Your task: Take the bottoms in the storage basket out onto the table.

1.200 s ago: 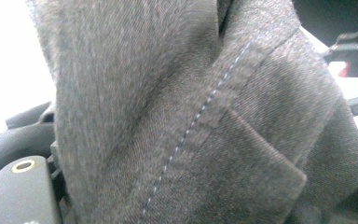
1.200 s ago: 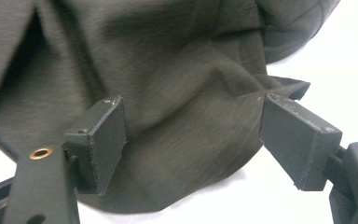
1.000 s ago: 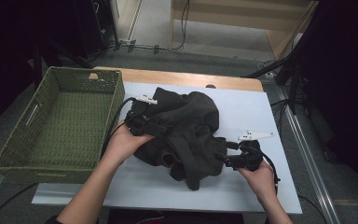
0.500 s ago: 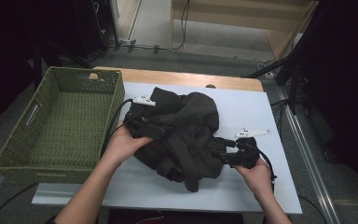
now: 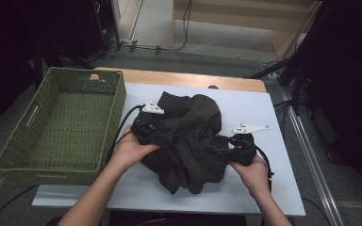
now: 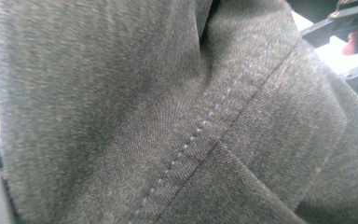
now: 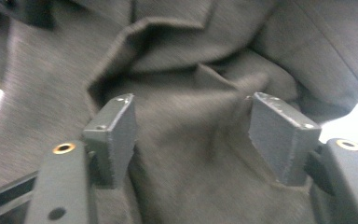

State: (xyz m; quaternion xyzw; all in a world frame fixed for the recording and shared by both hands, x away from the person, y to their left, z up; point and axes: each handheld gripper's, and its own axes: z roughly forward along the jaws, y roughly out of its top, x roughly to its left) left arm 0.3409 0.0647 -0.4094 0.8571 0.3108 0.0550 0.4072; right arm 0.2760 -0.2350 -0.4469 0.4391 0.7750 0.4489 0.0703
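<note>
Right gripper (image 7: 193,135) nudged inward, fingers spread, narrowing astride dark garment (image 5: 188,136); left's spread, cloth-buried.

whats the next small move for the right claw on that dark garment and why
Probably close the right claw the rest of the way on the fold between its jaws. Its jaws have just been closing, yet they still stand apart, with the dark garment bunched between them. The left claw is buried in the cloth on the far side, so a firm pinch would let both lift together.

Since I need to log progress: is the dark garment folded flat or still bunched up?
Bunched up: the dark garment lies in a rumpled heap of creases on the white board, outside the green basket.
</note>
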